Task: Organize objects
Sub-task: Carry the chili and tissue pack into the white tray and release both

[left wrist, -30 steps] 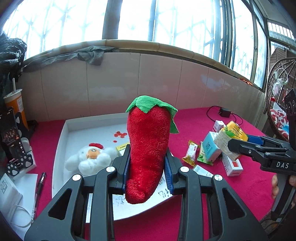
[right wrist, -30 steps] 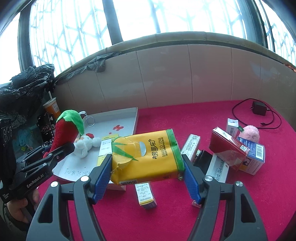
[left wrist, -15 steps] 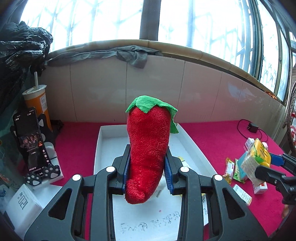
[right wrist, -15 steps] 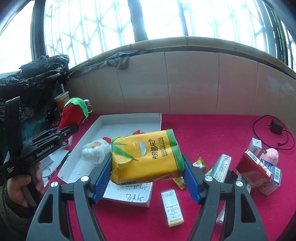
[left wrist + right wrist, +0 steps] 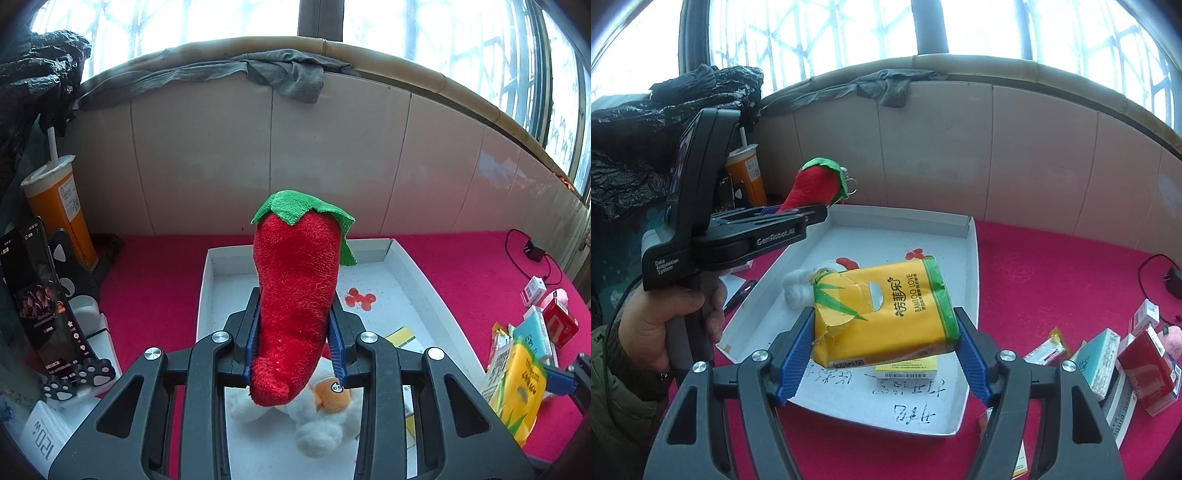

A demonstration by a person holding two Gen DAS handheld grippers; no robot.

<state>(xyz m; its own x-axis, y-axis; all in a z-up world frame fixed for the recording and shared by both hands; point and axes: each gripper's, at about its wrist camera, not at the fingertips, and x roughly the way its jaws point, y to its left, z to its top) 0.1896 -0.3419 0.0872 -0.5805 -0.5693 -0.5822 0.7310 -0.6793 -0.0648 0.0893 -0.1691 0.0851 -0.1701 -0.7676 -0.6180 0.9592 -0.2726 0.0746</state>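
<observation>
My left gripper is shut on a red plush chili pepper with a green top and holds it above the white tray. The pepper also shows in the right wrist view, above the tray's left rim. My right gripper is shut on a yellow tissue pack, held over the tray's near part. A white plush Santa lies in the tray, partly hidden by the pepper and, in the right wrist view, by the pack.
Several small boxes and packets lie on the red cloth right of the tray. An orange drink cup, a phone on a stand and a white clock stand at the left. A charger cable lies at far right.
Both grippers have swung left toward the tray. The pepper now hangs over the tray above the Santa, and the tissue pack has come over the tray's near edge.
</observation>
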